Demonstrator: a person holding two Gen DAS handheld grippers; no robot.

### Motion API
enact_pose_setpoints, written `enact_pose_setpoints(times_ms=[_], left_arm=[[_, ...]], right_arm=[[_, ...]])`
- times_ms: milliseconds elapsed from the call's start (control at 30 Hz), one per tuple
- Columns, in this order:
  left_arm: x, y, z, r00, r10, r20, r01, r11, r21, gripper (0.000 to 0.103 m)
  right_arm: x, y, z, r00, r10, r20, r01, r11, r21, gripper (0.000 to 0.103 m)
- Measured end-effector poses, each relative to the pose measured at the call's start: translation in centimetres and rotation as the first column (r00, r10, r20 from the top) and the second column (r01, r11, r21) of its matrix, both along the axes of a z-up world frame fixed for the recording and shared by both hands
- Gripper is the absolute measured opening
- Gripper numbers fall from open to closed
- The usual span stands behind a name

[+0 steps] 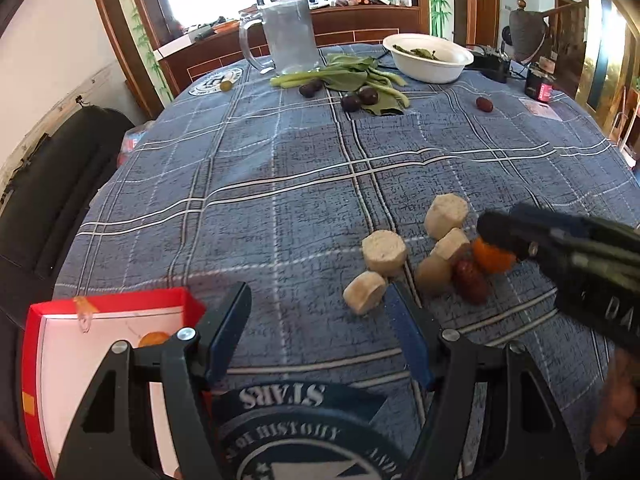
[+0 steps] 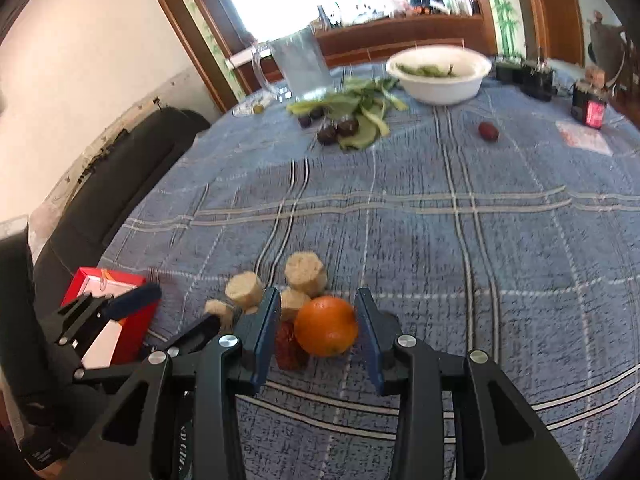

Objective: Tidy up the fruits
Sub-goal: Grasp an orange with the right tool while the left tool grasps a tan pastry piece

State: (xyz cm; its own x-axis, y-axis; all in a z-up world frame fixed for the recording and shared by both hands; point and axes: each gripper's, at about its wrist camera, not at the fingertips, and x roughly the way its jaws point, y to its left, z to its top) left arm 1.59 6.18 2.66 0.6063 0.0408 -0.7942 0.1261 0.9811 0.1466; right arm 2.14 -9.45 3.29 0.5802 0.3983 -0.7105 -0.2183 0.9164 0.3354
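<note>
Orange fruit (image 2: 327,331) sits between the open right claw (image 2: 316,334), half-hiding a red date (image 2: 289,349); left claw (image 1: 316,330) open, empty.

Orange (image 2: 326,326) on blue cloth, touching red date (image 2: 289,346); another orange (image 1: 154,338) in red box (image 1: 120,304).

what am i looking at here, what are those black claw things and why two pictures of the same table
Those black claws are hand-held grippers, one in each of a person's hands, with a wide-angle camera riding on each. One picture looks along the left gripper, the other along the right gripper. On the blue checked tablecloth lie pale cut cylinder chunks, a red date-like fruit, dark plums, green leafy vegetables, a white bowl and a clear glass mug. A red open box holds one small orange fruit. Nothing is held: the right gripper's open jaws straddle a round orange.
</note>
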Motion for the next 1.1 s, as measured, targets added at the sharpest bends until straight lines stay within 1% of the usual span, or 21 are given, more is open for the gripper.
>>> enact_pose_setpoints(times_ms=[100,233,300,367,400,433,567,633,700,733,800,967,1100], left_arm=[[0.5,-0.2,-0.4,1.0,-0.018,-0.025,0.018,0.999,-0.032,0.071],[0.5,-0.5,-1.1,0.997,-0.054,-0.051,0.052,0.997,-0.049,0.07],[0.5,-0.5,-1.3,0.996,-0.062,-0.059,0.059,0.996,-0.061,0.062],[0.6,-0.5,-1.4,0.996,-0.067,-0.065,0.062,0.995,-0.076,0.058],[0.6,-0.5,-1.4,0.995,-0.071,-0.065,0.066,0.995,-0.08,0.053],[0.5,-0.7,-1.4,0.995,-0.079,-0.065,0.074,0.994,-0.085,0.049],[0.2,-1.3,-1.4,0.992,-0.107,-0.059,0.102,0.992,-0.08,0.034],[0.1,-1.4,-1.3,0.992,-0.111,-0.058,0.106,0.991,-0.079,0.032],[0.0,-1.4,-1.3,0.992,-0.114,-0.059,0.109,0.99,-0.088,0.028],[0.0,-1.4,-1.3,0.992,-0.112,-0.059,0.106,0.99,-0.091,0.028],[-0.1,-1.3,-1.3,0.993,-0.105,-0.06,0.099,0.99,-0.098,0.023],[-0.5,-0.8,-1.1,0.995,-0.083,-0.06,0.075,0.989,-0.124,0.02],[-1.1,-0.5,-0.5,0.997,-0.072,-0.039,0.066,0.987,-0.146,0.02]], right_arm=[[0.1,0.0,-0.1,1.0,0.005,-0.006,-0.005,1.0,-0.02,0.039],[-0.1,0.1,0.0,1.0,0.029,-0.012,-0.029,0.999,-0.043,0.039],[-0.1,0.2,0.0,0.999,0.038,-0.013,-0.039,0.998,-0.057,0.039],[-0.1,0.1,0.1,0.999,0.039,-0.014,-0.04,0.997,-0.067,0.039],[-0.2,0.1,0.1,0.999,0.041,-0.015,-0.042,0.997,-0.071,0.039],[-0.2,0.1,0.1,0.999,0.048,-0.015,-0.049,0.996,-0.078,0.039],[-0.3,0.4,0.0,0.998,0.06,-0.007,-0.061,0.994,-0.095,0.039],[-0.3,0.8,0.0,0.998,0.067,0.001,-0.067,0.991,-0.115,0.034],[-0.4,0.8,0.0,0.998,0.065,0.002,-0.064,0.991,-0.121,0.034],[-0.4,0.8,0.0,0.998,0.061,-0.001,-0.061,0.991,-0.116,0.033],[-0.3,0.4,0.1,0.999,0.043,-0.006,-0.044,0.994,-0.099,0.033],[-0.3,0.2,0.2,1.0,0.024,-0.005,-0.024,0.997,-0.076,0.033],[-0.6,0.1,0.7,1.0,0.014,0.024,-0.013,0.999,-0.05,0.033]])
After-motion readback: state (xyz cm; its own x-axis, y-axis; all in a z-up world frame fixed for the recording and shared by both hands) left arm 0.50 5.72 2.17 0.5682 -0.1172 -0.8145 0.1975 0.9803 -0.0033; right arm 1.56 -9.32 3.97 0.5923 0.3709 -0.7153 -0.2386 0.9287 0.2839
